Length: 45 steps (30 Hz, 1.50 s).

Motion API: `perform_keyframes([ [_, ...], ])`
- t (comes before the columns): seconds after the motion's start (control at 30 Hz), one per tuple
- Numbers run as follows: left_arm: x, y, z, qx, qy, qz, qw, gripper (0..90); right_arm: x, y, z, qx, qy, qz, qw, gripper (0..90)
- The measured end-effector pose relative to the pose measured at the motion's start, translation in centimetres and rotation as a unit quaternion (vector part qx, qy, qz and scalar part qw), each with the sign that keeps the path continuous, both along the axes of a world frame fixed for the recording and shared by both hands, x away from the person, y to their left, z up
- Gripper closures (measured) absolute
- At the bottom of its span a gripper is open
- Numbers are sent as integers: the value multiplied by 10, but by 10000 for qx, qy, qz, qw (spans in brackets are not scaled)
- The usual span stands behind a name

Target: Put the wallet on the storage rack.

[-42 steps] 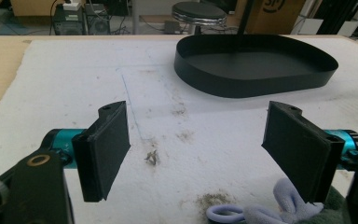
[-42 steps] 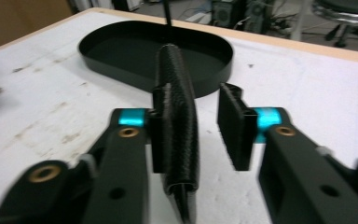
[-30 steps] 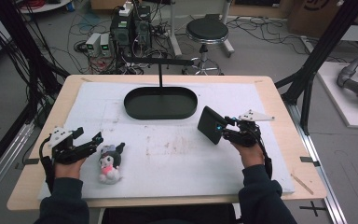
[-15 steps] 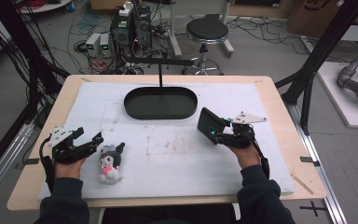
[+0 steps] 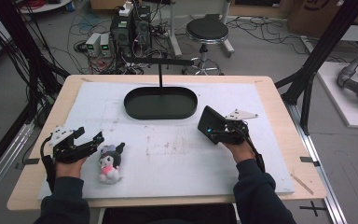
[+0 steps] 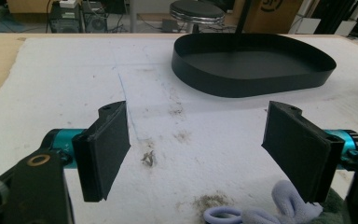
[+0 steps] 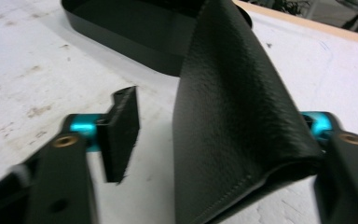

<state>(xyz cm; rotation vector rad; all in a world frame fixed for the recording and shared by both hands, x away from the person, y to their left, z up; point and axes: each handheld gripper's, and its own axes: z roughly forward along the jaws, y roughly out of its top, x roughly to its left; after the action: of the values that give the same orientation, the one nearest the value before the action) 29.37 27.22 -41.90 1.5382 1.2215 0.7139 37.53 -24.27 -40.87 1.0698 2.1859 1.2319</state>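
Your right gripper [image 5: 218, 135] had its jaws parted with the black, grained leather-look wallet [image 7: 228, 102] standing between them. They had just been closing in on it. In the right gripper view the wallet leaned against the far-side jaw, while the near black pad [image 7: 121, 135] stood clear of it, with a strip of white mat showing in the gap, so I'd call that a loose cradle and not a pinch. From the high view the wallet sat tipped up on edge at the gripper's tip, its broad face turned toward the middle of the table.

Your left gripper [image 6: 205, 135] was spread wide and held nothing. The small plush toy with dark ears and a pink body [image 5: 108, 161] lay just beside it on the white foam mat [image 5: 168, 154], toward the table's middle.

What mattered for the next move, as I judge it: the black oval tray [image 5: 161, 102] lay ahead of the right gripper and off toward the table's centre, near but apart from the wallet. Your right hand was the nearer one to the wallet, so it needed a firm squeeze before any lift
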Motion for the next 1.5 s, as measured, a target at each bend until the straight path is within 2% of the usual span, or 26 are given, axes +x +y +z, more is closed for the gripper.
perform_keyframes([
  [0.03, 0, 0, 0, 0, 0, 0, 10000, 224, 0, 0, 0, 0, 0, 0, 10000, 464],
  [0.07, 0, 0, 0, -2, 2, 2, 10000, 225, 1, -3, 0, -17, 115, 24, 9999, 653],
  [0.13, 0, 0, 0, -19, -7, 21, 10000, 224, 1, -4, 1, -22, 129, 48, 9999, 732],
  [0.2, 0, 1, 0, -19, -3, 22, 10000, 224, 0, -3, 2, -33, 127, 68, 9999, 771],
  [0.27, 0, 0, 0, -24, -1, 24, 10000, 224, -1, 1, 5, -122, 53, 92, 9999, 779],
  [0.5, -1, 0, 0, -9, -1, 12, 10000, 224, 3, 12, 18, 8, -122, 124, 9998, 780],
  [0.53, -1, -1, 0, 5, -4, -15, 10000, 224, 6, 16, 23, 27, -201, 151, 9997, 781],
  [0.67, -1, -1, 0, 19, -7, -41, 10000, 224, 11, 24, 32, 66, -246, 200, 9995, 781],
  [0.77, -1, 0, 0, 9, -4, -29, 10000, 224, 20, 36, 45, 61, -386, 252, 9989, 782],
  [0.8, -1, 1, 0, -3, -11, -25, 10000, 224, 20, 36, 45, 61, -386, 252, 9989, 782],
  [0.9, -1, 2, 0, -5, -8, -16, 10000, 224, 34, 51, 58, 84, -510, 292, 9982, 782],
  [1.03, -1, 1, 0, 10, -11, -34, 10000, 224, 50, 70, 64, 98, -570, 334, 9978, 782],
  [1.13, 0, 0, 0, 12, -7, -53, 10000, 224, 58, 82, 64, 64, -628, 403, 9972, 782],
  [1.17, 0, 1, 0, 18, -11, -61, 10000, 224, 66, 94, 61, -92, -681, 478, 9965, 782],
  [1.2, 0, 1, 0, 18, -11, -61, 10000, 224, 66, 94, 61, -92, -681, 478, 9965, 782],
  [1.23, 0, 1, 0, 6, -19, -52, 10000, 224, 72, 107, 57, -185, -763, 527, 9955, 782],
  [1.27, -1, 2, 0, -1, -24, -46, 10000, 224, 72, 107, 57, -185, -763, 527, 9955, 782],
  [1.33, -1, 4, 0, -20, -23, -14, 10000, 224, 83, 124, 48, -345, -736, 537, 9952, 782],
  [1.47, -1, 6, -1, -35, -28, -3, 10000, 224, 93, 135, 37, -538, -687, 439, 9952, 783],
  [1.5, -1, 6, -1, -41, -33, 9, 10000, 224, 99, 138, 30, -592, -686, 272, 9955, 782],
])
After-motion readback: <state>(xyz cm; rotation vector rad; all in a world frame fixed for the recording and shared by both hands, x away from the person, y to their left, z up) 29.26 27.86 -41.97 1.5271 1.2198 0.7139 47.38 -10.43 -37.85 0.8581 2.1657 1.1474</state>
